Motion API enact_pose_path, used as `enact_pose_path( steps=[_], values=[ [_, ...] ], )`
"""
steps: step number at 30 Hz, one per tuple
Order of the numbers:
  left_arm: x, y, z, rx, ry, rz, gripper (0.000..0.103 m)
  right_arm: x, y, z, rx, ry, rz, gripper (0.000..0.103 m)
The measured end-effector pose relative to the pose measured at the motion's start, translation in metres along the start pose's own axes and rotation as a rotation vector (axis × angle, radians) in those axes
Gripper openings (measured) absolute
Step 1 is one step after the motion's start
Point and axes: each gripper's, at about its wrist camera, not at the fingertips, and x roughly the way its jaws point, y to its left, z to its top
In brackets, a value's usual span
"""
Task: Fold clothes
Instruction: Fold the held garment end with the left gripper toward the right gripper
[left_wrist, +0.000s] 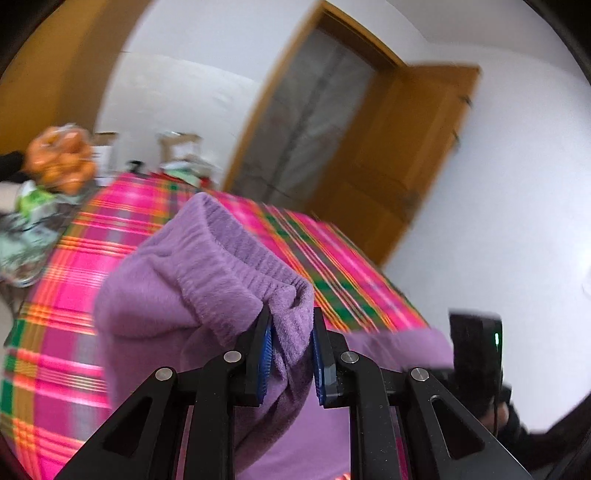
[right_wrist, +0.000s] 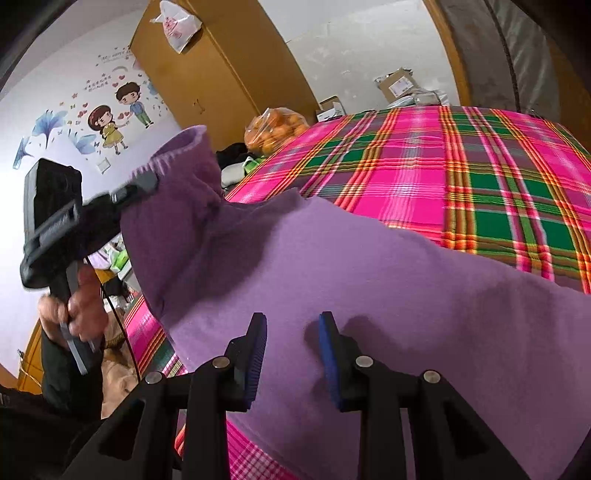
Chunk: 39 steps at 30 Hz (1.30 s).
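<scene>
A purple fleece garment (left_wrist: 177, 288) with an elastic waistband lies partly on the pink plaid bed cover (left_wrist: 74, 266). My left gripper (left_wrist: 291, 354) is shut on a fold of the waistband and holds it lifted above the bed. In the right wrist view the garment (right_wrist: 388, 288) spreads flat over the plaid cover (right_wrist: 480, 166), and its lifted end hangs from the left gripper (right_wrist: 144, 181) at the left. My right gripper (right_wrist: 291, 354) is open, its jaws apart just above the flat cloth, with nothing between them.
A bag of oranges (right_wrist: 277, 129) and a pile of clutter sit at the bed's far edge. Cardboard boxes (right_wrist: 399, 85) stand beyond the bed. A wooden wardrobe (right_wrist: 221, 74) and an open wooden door (left_wrist: 399, 155) stand behind.
</scene>
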Motion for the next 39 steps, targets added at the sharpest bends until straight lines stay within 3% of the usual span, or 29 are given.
enact_pose_path(
  steps=[6, 12, 17, 19, 23, 27, 31, 37, 39],
  values=[
    [0.038, -0.029, -0.033, 0.087, 0.142, -0.08, 0.019, -0.007, -0.015, -0.001, 0.032, -0.013, -0.009, 0.029],
    [0.06, -0.025, -0.055, 0.087, 0.263, -0.08, 0.022, -0.011, -0.028, -0.002, 0.059, -0.018, -0.009, 0.029],
    [0.027, -0.033, -0.051, 0.097, 0.176, -0.164, 0.04, -0.016, -0.03, -0.002, 0.069, -0.037, -0.002, 0.029],
    [0.009, -0.035, -0.049, 0.106, 0.119, -0.173, 0.041, -0.019, -0.029, -0.001, 0.071, -0.049, 0.008, 0.03],
    [-0.016, -0.008, -0.043, 0.042, 0.037, -0.037, 0.041, -0.018, -0.019, 0.003, 0.047, -0.059, 0.044, 0.033],
    [-0.027, 0.037, -0.051, -0.079, 0.039, 0.148, 0.041, -0.009, -0.002, 0.007, 0.001, -0.037, 0.078, 0.033],
    [-0.032, 0.057, -0.066, -0.128, 0.057, 0.182, 0.041, 0.007, 0.018, 0.014, -0.059, -0.003, 0.098, 0.033],
    [-0.029, 0.062, -0.08, -0.121, 0.104, 0.196, 0.041, 0.033, 0.03, 0.018, -0.111, 0.062, 0.093, 0.033],
    [-0.029, 0.063, -0.083, -0.113, 0.111, 0.206, 0.041, 0.037, 0.033, 0.015, -0.131, 0.082, 0.091, 0.027]
  ],
)
